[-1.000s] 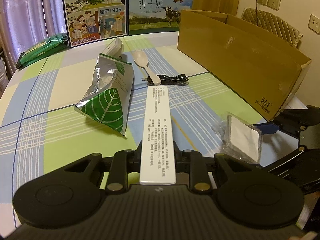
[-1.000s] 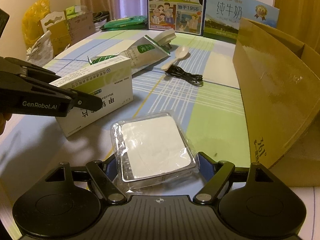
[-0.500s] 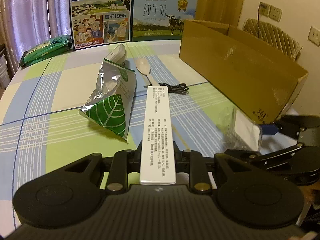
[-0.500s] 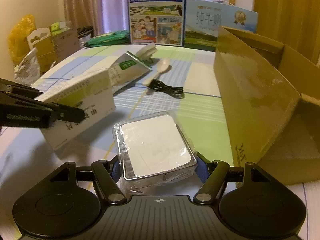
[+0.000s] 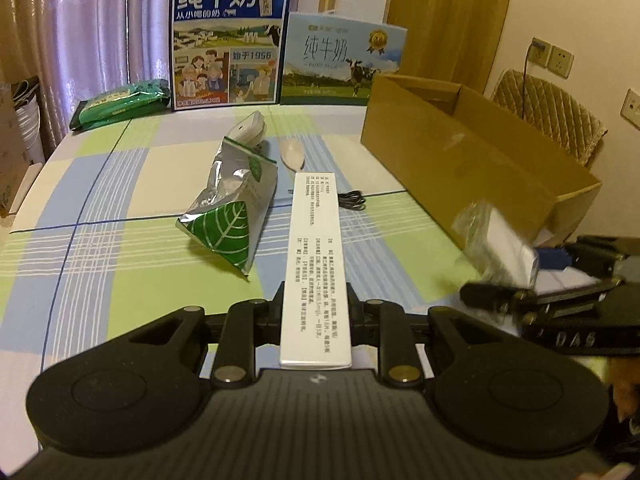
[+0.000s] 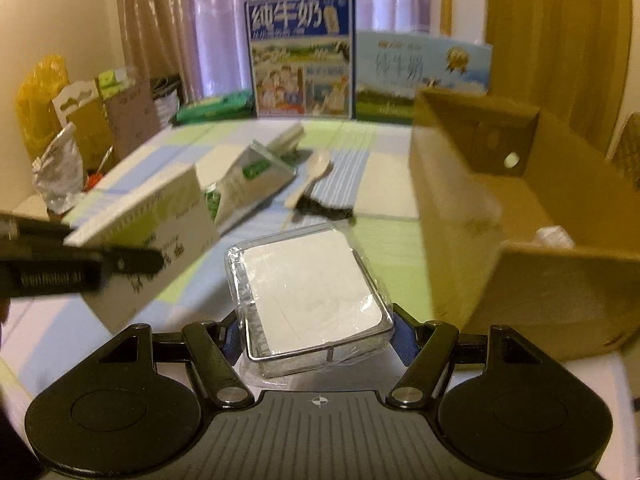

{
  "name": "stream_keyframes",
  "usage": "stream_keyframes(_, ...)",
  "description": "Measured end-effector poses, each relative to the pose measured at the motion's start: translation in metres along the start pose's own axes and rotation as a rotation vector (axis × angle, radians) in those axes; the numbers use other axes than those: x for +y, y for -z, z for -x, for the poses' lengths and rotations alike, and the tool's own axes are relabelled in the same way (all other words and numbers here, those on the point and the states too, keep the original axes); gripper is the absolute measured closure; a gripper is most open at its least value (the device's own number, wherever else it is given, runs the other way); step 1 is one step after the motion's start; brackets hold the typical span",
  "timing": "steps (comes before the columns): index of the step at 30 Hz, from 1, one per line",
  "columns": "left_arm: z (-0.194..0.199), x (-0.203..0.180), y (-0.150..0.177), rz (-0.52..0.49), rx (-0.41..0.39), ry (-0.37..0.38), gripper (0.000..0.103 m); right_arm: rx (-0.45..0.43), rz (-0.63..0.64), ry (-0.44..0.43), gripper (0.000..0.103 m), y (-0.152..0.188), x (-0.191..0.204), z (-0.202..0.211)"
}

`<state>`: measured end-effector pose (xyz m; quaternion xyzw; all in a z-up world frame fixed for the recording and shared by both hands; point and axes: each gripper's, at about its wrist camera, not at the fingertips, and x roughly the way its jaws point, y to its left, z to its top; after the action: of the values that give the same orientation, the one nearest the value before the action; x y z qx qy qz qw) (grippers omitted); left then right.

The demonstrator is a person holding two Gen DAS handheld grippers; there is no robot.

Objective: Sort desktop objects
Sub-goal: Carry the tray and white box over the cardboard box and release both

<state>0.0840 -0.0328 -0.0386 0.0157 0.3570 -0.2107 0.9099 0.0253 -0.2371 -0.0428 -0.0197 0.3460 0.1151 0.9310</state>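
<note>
My left gripper (image 5: pixel 316 312) is shut on a long white medicine box (image 5: pixel 318 264), held edge-up above the table. The right wrist view shows that box (image 6: pixel 160 224) at the left, tilted. My right gripper (image 6: pixel 312 336) is shut on a flat white packet in clear plastic wrap (image 6: pixel 308 284), lifted off the cloth. The left wrist view catches that packet (image 5: pixel 496 244), blurred, beside the open cardboard box (image 5: pixel 472 160). Inside the cardboard box (image 6: pixel 520 208) something white lies on the bottom.
On the checked tablecloth (image 5: pixel 100 216) lie a silver-green foil bag (image 5: pixel 232 208), a plastic spoon (image 5: pixel 292 154), a black cable (image 5: pixel 352 200) and a white stapler-like item (image 5: pixel 250 128). Two milk cartons (image 5: pixel 230 40) and a green pack (image 5: pixel 120 102) stand at the back.
Both grippers have risen with their loads. The right gripper has carried the wrapped packet up and toward the cardboard box, so the box's inside now shows.
</note>
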Motion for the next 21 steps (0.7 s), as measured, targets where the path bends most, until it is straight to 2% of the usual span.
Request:
stream_keyframes(6, 0.022, -0.033, -0.018, -0.02, -0.044, 0.007, 0.083, -0.082, -0.033, 0.077, 0.035, -0.028, -0.026, 0.045)
stream_keyframes(10, 0.029, -0.063, -0.039, -0.053, -0.077, 0.038, 0.083, -0.126, -0.073, 0.141, 0.035, -0.049, -0.06, 0.065)
stream_keyframes(15, 0.027, -0.107, -0.068, -0.092, -0.115, 0.099, 0.083, -0.138, -0.092, 0.196, 0.035, -0.064, -0.101, 0.073)
stream_keyframes(21, 0.012, -0.15, -0.097, -0.128, -0.132, 0.149, 0.083, -0.108, -0.14, 0.22, 0.035, -0.069, -0.145, 0.066)
